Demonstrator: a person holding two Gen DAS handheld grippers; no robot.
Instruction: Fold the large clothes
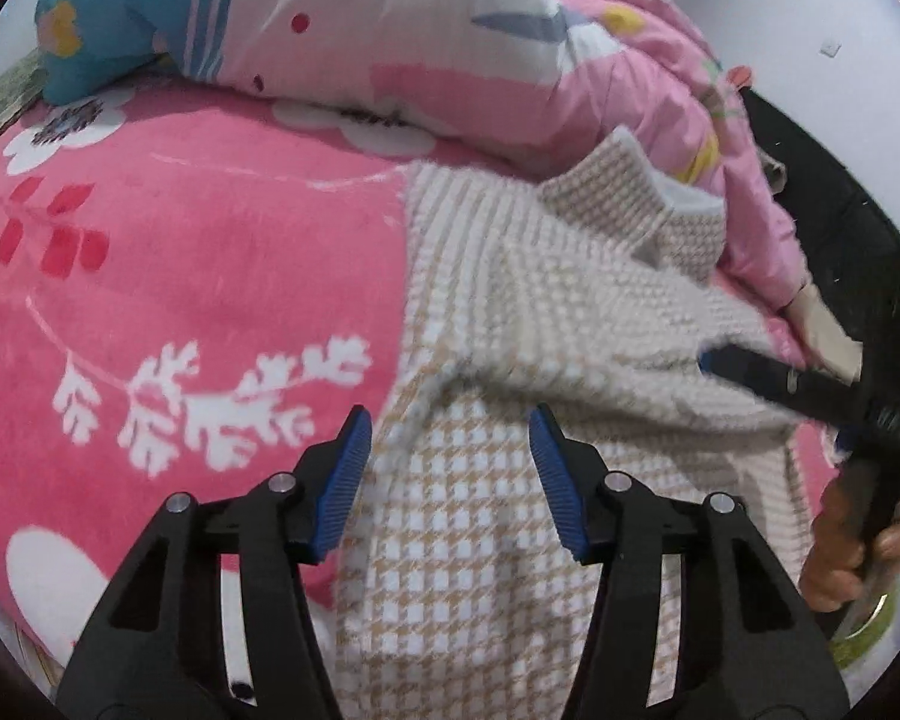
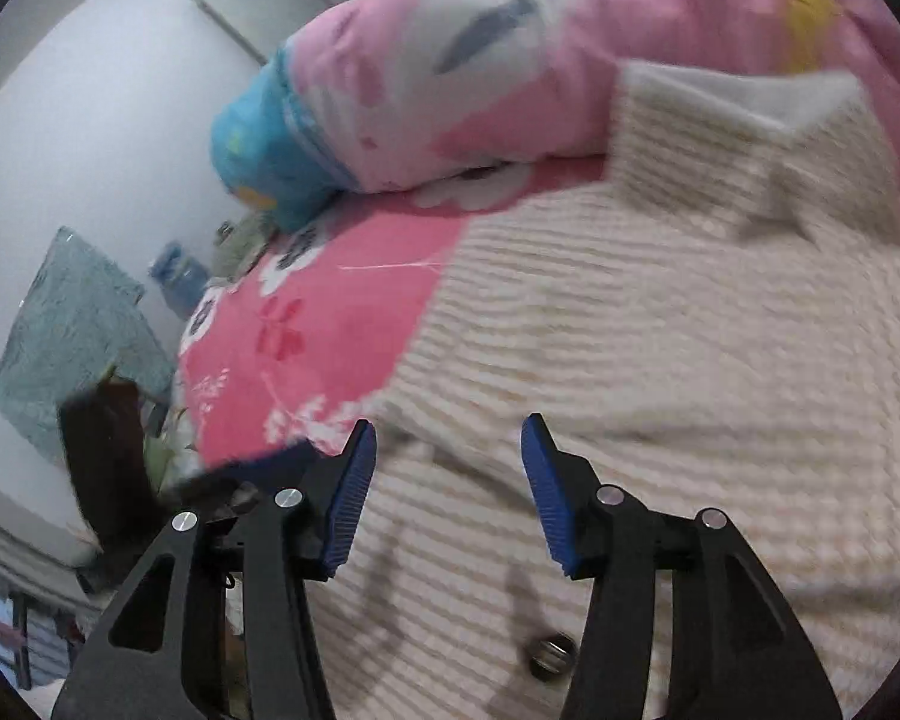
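Left wrist view: we are hovering both claws, left claw (image 1: 450,450) and right claw (image 2: 447,462), open and empty, over the coat (image 1: 510,312); next grip its edge squarely.

No readable text, label, brand or number shows in either view.

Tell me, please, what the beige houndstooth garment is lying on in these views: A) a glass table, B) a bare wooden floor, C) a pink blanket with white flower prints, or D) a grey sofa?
C: the beige houndstooth garment is spread on the pink blanket, whose white flower prints show beside the garment in both wrist views.
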